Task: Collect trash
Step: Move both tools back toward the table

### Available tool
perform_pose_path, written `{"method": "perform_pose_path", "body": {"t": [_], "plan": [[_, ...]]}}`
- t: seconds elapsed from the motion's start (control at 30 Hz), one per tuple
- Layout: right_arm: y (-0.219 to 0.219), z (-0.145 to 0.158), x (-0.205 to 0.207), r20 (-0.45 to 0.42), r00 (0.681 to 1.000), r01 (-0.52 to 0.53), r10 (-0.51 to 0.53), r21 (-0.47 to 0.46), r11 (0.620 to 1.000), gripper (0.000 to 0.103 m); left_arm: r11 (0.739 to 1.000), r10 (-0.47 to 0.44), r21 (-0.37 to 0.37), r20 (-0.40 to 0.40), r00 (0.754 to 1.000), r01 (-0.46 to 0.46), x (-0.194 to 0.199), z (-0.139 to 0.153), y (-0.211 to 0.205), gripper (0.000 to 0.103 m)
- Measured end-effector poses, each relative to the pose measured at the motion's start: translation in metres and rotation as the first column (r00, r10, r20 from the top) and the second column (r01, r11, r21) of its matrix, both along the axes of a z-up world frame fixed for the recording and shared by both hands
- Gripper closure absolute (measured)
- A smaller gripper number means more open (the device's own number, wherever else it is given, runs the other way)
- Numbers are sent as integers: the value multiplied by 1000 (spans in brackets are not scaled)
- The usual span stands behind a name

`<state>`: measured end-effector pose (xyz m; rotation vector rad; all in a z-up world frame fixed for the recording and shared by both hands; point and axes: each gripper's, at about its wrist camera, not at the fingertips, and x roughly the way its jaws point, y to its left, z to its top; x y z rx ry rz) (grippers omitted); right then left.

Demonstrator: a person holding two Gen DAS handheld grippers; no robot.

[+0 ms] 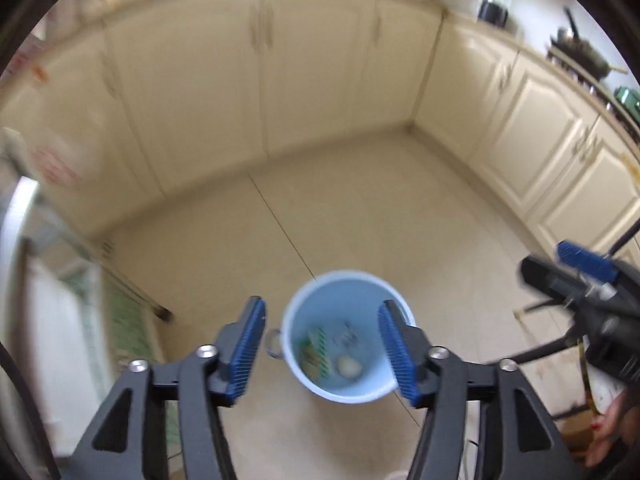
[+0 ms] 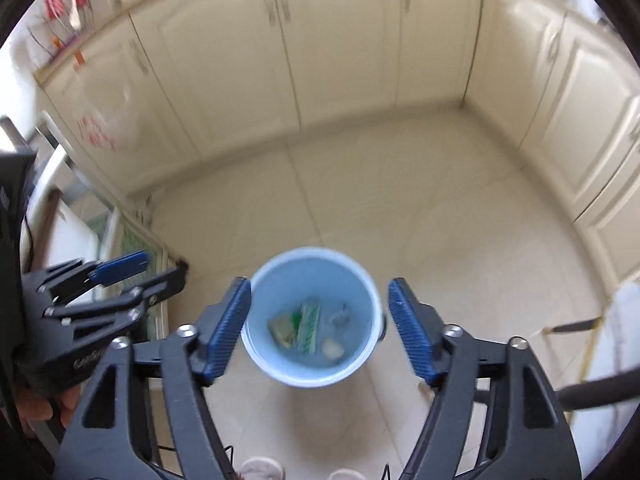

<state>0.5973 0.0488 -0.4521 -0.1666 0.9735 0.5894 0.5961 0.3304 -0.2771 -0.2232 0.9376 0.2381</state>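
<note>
A light blue bin (image 1: 374,384) stands on the tiled floor, with its rim (image 2: 312,251) almost straight below both grippers. Inside lie a green wrapper (image 1: 318,352) (image 2: 308,326), a whitish ball (image 1: 348,368) (image 2: 333,348), a grey crumpled piece (image 2: 340,314) and a yellowish scrap (image 2: 282,330). My left gripper (image 1: 320,312) hangs open above the bin with nothing between its blue pads. My right gripper (image 2: 319,286) is also open and empty, its fingers framing the bin. Each gripper shows in the other's view: the left gripper (image 2: 164,264) at the left edge, a right pad (image 1: 584,260) at the right edge.
Cream cabinets (image 2: 340,60) wrap around the floor at the back and right. A white stand with a green patterned panel (image 1: 128,320) is at the left. A plastic bag with red print (image 2: 100,128) hangs on a cabinet. A pale stick (image 2: 588,352) leans at the right. Shoes (image 2: 260,468) show at the bottom.
</note>
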Motion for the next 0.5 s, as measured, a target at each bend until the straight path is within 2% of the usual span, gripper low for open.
{"method": "perform_pose_path", "body": {"t": [0.03,0.1,0.13,0.23,0.27,0.37,0.5], "plan": [[-4,23,-9,43,999,7,-8,17,1000,30,1000,4,10,44,999,-4,-14,22,-4,46],[-15,66,-30,129,991,20,-26,45,999,15,999,1,32,129,992,-5,-40,64,-15,40],[-23,93,-45,184,982,19,-34,85,996,13,999,9,43,169,985,-16,-53,87,-21,32],[-47,156,-86,316,945,42,-78,119,992,8,998,-7,64,283,959,-11,-91,142,-42,18],[-57,174,-101,358,929,49,-95,135,990,5,997,-16,82,307,952,-10,-107,156,-44,11],[-85,218,-145,449,879,94,-160,167,982,0,990,-40,139,371,928,-13,-146,193,-51,9],[-111,264,-197,527,799,211,-291,209,955,0,992,-60,124,440,896,6,-181,222,-91,4]]}}
